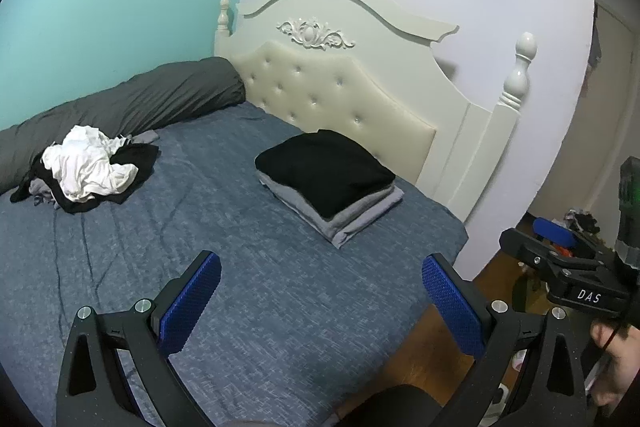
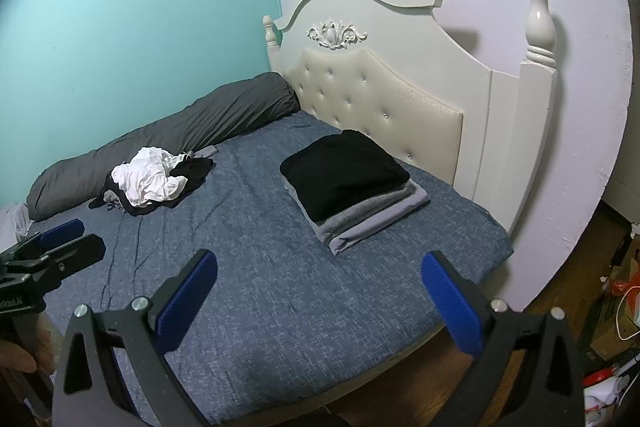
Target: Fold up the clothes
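A pile of unfolded clothes (image 1: 90,169), white on top of black and grey, lies on the blue bed (image 1: 240,267) at the far left beside a grey bolster; the right wrist view shows the same pile of clothes (image 2: 154,181). A neat stack of folded clothes (image 1: 328,183), black over grey layers, rests near the headboard, and the stack (image 2: 352,183) shows in the right wrist view too. My left gripper (image 1: 322,277) hovers open over the near part of the bed, holding nothing. My right gripper (image 2: 318,277) is open and empty too, above the bed's near corner.
A cream tufted headboard (image 1: 340,95) with turned posts stands behind the stack. A grey bolster (image 1: 132,107) runs along the teal wall. Wooden floor (image 2: 560,287) lies right of the bed, with boxes and clutter (image 2: 616,327) at the far right. A hand (image 1: 616,355) holds the other gripper.
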`<state>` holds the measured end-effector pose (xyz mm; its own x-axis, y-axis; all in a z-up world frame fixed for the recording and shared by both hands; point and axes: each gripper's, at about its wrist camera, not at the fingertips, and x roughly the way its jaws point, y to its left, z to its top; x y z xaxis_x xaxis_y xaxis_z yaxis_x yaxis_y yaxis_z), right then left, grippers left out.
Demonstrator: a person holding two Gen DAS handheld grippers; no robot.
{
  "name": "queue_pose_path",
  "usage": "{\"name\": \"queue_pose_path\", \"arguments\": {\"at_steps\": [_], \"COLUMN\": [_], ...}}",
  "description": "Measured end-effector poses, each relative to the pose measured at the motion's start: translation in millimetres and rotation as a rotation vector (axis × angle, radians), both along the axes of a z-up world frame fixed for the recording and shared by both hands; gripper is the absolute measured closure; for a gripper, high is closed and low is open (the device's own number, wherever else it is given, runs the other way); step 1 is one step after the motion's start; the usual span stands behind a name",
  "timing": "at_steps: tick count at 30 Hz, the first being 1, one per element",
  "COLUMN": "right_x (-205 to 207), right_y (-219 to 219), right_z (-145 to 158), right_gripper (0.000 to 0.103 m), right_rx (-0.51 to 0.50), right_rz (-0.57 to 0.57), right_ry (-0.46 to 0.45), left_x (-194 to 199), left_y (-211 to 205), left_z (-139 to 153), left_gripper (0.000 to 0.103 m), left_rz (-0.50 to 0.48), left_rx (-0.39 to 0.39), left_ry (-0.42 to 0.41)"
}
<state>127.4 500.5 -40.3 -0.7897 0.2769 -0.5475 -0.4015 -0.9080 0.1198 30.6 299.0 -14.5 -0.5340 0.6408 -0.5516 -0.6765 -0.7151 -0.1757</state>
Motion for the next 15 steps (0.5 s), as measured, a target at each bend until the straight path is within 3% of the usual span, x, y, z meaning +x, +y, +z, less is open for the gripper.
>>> {"name": "queue_pose_path", "arguments": {"at_steps": [15], "right_x": [-1.1], "right_y": [2.3], "right_z": [-1.9], "right_gripper": [0.000], "right_rx": [-0.001], "right_rz": [0.001], "right_ry": [-0.004], "left_x": [-0.3], "left_y": [2.9], "left_z": [-0.4], "left_gripper": [0.001], "left_rz": [0.012], "left_rx": [-0.017], "left_ry": [0.016]}}
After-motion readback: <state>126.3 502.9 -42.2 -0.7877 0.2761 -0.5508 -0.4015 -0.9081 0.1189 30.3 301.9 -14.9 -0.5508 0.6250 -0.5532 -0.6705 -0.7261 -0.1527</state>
